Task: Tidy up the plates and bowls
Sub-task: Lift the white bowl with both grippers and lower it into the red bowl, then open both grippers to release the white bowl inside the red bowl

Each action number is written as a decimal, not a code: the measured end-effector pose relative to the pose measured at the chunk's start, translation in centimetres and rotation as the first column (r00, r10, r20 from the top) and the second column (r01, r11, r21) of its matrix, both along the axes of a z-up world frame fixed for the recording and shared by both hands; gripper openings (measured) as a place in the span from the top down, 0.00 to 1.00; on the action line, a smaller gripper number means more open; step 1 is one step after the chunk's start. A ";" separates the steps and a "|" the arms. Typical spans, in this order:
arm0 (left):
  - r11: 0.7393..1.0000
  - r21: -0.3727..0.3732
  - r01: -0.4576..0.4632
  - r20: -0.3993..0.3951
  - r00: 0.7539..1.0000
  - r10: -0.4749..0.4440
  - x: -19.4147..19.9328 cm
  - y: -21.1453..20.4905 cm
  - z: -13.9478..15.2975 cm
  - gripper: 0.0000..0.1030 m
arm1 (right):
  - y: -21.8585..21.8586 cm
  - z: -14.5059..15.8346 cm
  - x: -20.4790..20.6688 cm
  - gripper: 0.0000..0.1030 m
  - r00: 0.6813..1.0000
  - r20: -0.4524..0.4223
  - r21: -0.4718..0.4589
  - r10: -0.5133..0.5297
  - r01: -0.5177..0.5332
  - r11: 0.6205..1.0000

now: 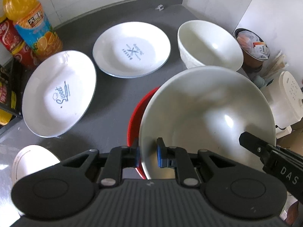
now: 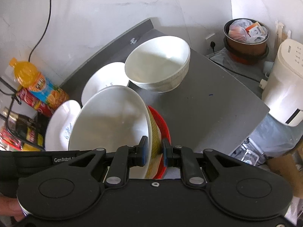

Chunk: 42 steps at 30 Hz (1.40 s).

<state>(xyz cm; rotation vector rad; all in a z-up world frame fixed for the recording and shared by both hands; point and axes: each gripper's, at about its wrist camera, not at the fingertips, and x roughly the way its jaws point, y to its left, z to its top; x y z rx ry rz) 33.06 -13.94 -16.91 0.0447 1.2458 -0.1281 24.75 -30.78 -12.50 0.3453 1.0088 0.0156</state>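
A large white bowl [image 1: 208,113] [image 2: 109,117] is tilted over a red bowl [image 1: 136,117] [image 2: 161,124]; I cannot tell whether they touch. My left gripper [image 1: 148,153] is shut on the white bowl's near left rim. My right gripper [image 2: 153,149] is shut on its opposite rim, one pad inside and one on the yellowish outer wall. On the grey table behind lie two white plates, one printed "Sweet" [image 1: 58,94] [image 2: 60,121] and another [image 1: 132,49] [image 2: 102,77]. A second white bowl [image 1: 208,45] [image 2: 157,66] stands at the back.
An orange juice bottle [image 1: 30,19] and a red can [image 1: 11,37] stand at the far left. A white cup [image 1: 30,162] sits at the near left. Past the table's right edge [image 2: 246,113] are a full waste bin [image 2: 246,34] and a white appliance [image 2: 284,87].
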 end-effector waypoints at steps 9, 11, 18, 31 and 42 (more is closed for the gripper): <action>1.000 0.003 -0.016 -0.009 1.000 0.016 -0.3 0.2 -0.9 0.86 | 0.6 -0.7 0.7 0.85 0.999 -0.027 -0.036 0.025 -0.026 0.999; 1.000 0.001 -0.020 -0.012 1.000 0.020 -0.2 0.3 -1.0 0.86 | 0.7 -0.9 1.0 0.85 0.999 -0.033 -0.045 0.027 -0.029 0.999; 0.999 -0.001 -0.033 -0.010 0.999 0.033 -0.1 0.4 -0.9 0.86 | 1.4 -1.1 1.8 0.80 0.998 -0.035 -0.087 0.059 -0.062 0.994; 0.998 0.009 -0.059 0.039 0.998 0.058 0.1 0.3 0.6 0.84 | 0.6 0.4 2.0 0.83 0.996 0.005 -0.073 0.085 -0.085 0.994; 0.997 0.013 -0.079 0.063 0.995 0.078 0.5 0.1 1.5 0.67 | -0.4 0.3 2.1 0.91 0.998 0.013 -0.028 0.065 -0.065 0.997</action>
